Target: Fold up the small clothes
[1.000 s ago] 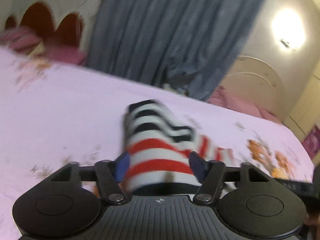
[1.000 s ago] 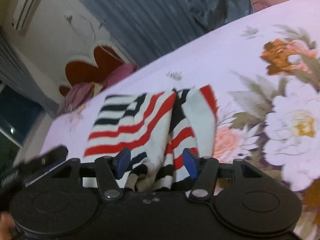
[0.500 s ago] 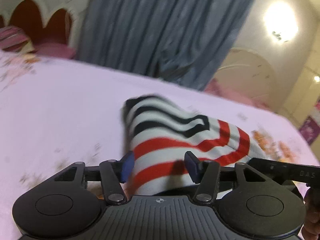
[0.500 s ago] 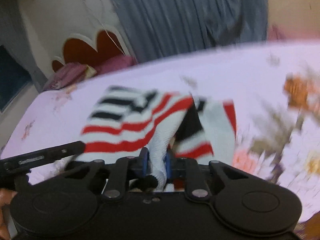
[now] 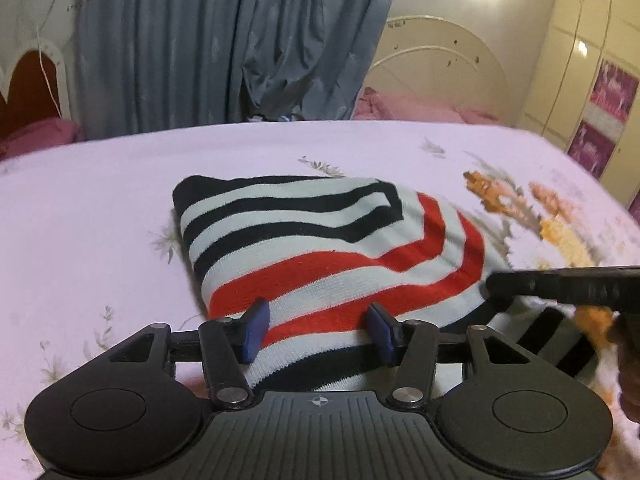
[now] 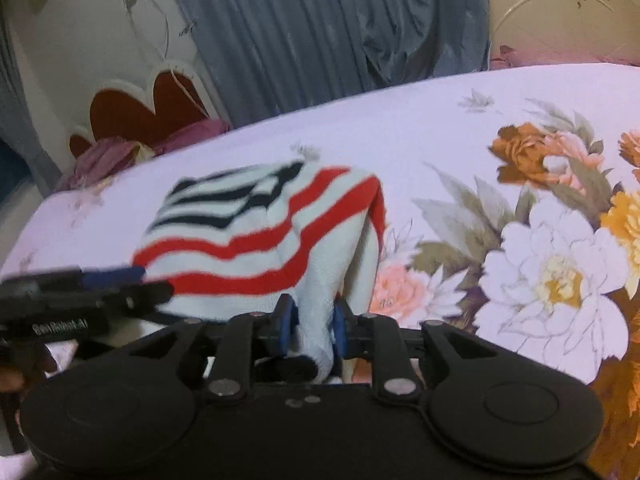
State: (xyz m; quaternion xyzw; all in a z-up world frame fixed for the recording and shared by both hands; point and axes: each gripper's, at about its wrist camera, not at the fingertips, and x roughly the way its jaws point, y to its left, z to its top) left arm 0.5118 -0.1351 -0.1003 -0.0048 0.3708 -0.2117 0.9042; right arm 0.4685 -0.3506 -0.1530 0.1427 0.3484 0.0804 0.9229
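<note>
A small knit garment with black, red and white stripes (image 5: 320, 240) lies partly folded on the bed. My left gripper (image 5: 318, 330) is open, its blue pads on either side of the garment's near edge, not pinching it. My right gripper (image 6: 310, 326) is shut on a bunched near edge of the striped garment (image 6: 260, 232) and holds it raised off the sheet. The right gripper shows as a black bar at the right of the left wrist view (image 5: 568, 286). The left gripper shows at the left of the right wrist view (image 6: 80, 292).
The bed has a pale lilac sheet (image 5: 100, 200) with large printed flowers (image 6: 552, 264) on the right side. A grey-blue curtain (image 5: 224, 40) hangs behind the bed. A red and white headboard (image 6: 148, 108) and pink pillows (image 5: 400, 106) lie at the far edges.
My right gripper closed on the garment's near edge and lifted it. The garment's upper layer has spread flatter toward the right. My left gripper stayed open around the near edge.
</note>
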